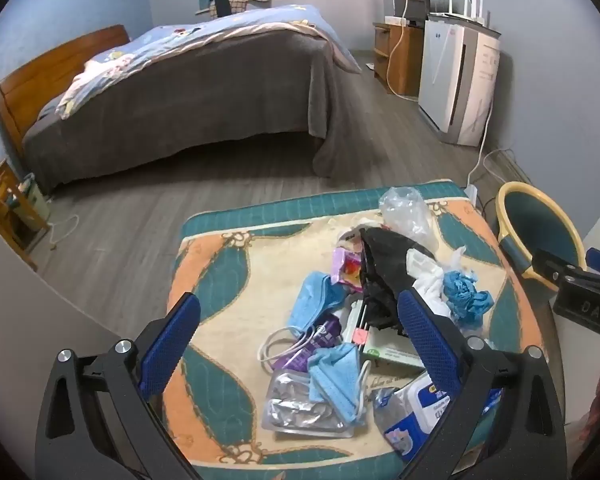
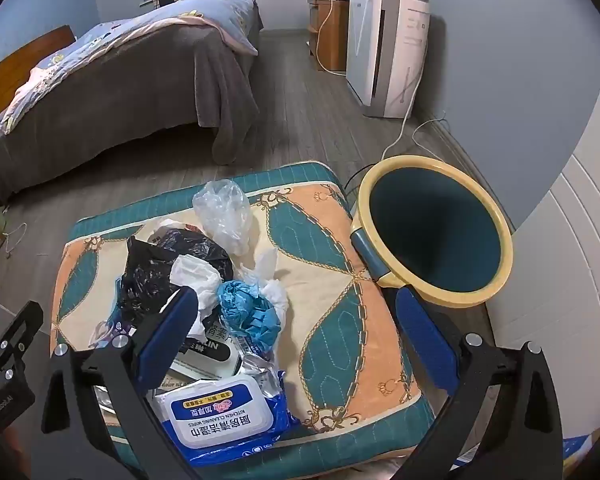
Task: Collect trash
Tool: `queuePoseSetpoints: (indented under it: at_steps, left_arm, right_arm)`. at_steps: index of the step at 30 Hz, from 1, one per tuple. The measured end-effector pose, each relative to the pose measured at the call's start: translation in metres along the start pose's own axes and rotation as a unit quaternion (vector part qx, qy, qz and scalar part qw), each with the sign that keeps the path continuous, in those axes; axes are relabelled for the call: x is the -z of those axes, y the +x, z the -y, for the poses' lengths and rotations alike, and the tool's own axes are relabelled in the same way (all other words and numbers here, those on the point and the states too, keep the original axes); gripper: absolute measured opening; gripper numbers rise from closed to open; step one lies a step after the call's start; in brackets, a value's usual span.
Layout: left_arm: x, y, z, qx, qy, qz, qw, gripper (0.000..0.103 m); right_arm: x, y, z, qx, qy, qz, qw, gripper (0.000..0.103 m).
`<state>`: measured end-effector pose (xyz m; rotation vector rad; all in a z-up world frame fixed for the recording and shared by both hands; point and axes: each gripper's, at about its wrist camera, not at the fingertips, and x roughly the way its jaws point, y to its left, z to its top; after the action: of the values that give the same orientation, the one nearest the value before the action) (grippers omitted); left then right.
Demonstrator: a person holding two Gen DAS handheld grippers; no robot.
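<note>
A heap of trash lies on a patterned cushion [image 1: 228,272] [image 2: 332,240]: blue face masks [image 1: 316,304], a black plastic bag [image 1: 384,272] [image 2: 152,276], a clear bag [image 1: 408,208] [image 2: 224,212], white tissue [image 2: 196,280], a crumpled blue glove [image 1: 466,294] [image 2: 248,312], a foil pouch [image 1: 300,408] and a wet wipes pack [image 2: 220,412] [image 1: 416,412]. My left gripper [image 1: 300,344] hovers open above the masks. My right gripper [image 2: 296,328] hangs open over the glove and the wipes, nothing between its fingers. A teal bin with a yellow rim [image 2: 436,232] [image 1: 540,228] stands right of the cushion.
A bed [image 1: 188,92] with a grey cover fills the far left of the room. A white appliance [image 1: 460,80] [image 2: 388,44] and a wooden cabinet [image 1: 400,56] stand by the right wall, with cables trailing on the wood floor [image 1: 140,208]. A small wooden stand [image 1: 8,216] sits at far left.
</note>
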<state>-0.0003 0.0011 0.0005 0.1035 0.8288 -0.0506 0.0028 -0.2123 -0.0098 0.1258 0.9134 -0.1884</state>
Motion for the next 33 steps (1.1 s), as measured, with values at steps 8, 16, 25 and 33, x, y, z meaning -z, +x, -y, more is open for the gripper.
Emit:
queuePoseSetpoints:
  at_steps: [8,16,25,33]
  left_arm:
    - [0.002,0.002,-0.004,-0.004,0.003,-0.004,1.0,0.098]
    - [0.001,0.003,-0.003,-0.005,0.005,-0.007,1.0,0.098]
    - [0.003,0.007,-0.003,-0.006,0.004,-0.008,0.9999,0.098]
    - [0.004,0.008,-0.002,-0.008,0.004,-0.008,0.9999,0.098]
  right_arm:
    - [0.002,0.005,0.001,0.003,-0.003,0.001,1.0,0.097]
    - [0.001,0.002,-0.002,0.006,-0.006,-0.002,1.0,0.097]
    - [0.002,0.002,-0.003,0.009,-0.011,0.0,1.0,0.097]
    - [0.002,0.002,-0.001,0.011,-0.011,-0.002,1.0,0.097]
